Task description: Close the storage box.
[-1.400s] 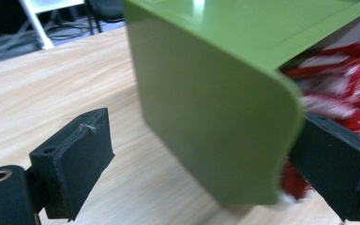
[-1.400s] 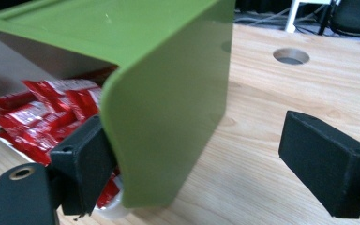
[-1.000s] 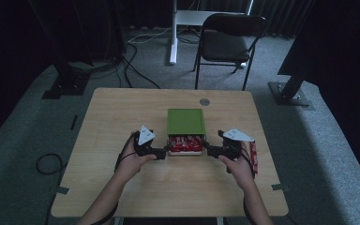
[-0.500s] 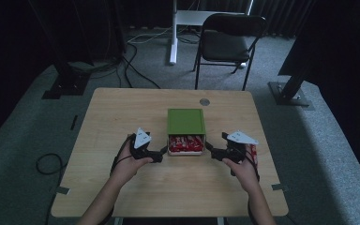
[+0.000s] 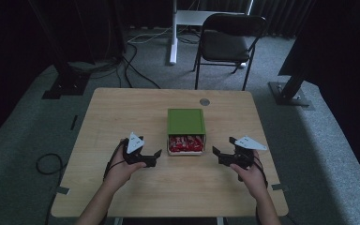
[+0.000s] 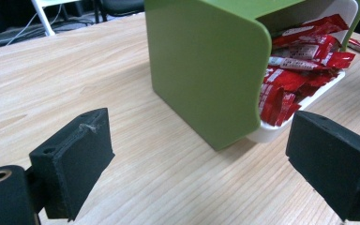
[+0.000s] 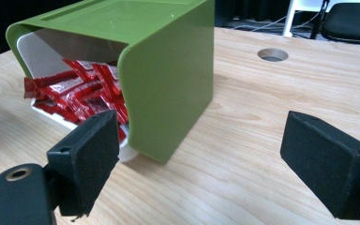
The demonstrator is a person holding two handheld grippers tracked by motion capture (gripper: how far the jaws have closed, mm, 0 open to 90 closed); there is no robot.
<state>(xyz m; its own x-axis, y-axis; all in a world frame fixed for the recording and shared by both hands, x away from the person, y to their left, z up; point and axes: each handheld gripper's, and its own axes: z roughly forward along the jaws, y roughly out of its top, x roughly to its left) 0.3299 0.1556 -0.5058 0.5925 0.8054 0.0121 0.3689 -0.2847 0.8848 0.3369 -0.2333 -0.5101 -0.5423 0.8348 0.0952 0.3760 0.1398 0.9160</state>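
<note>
Hands have pulled our left gripper [image 5: 155, 156] and right gripper [image 5: 217, 153] back from the green box [image 5: 185, 122] between them, jaws apart and empty, so we think that step is done.

Light wooden table [image 5: 122, 112] — round grommet hole [image 5: 205, 101] near far edge, green box [image 5: 185, 122] at centre

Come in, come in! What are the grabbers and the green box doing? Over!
Left gripper and right gripper: open, holding nothing, either side of the green box. Red packets spilling from its open front. Nothing in the way.
</note>
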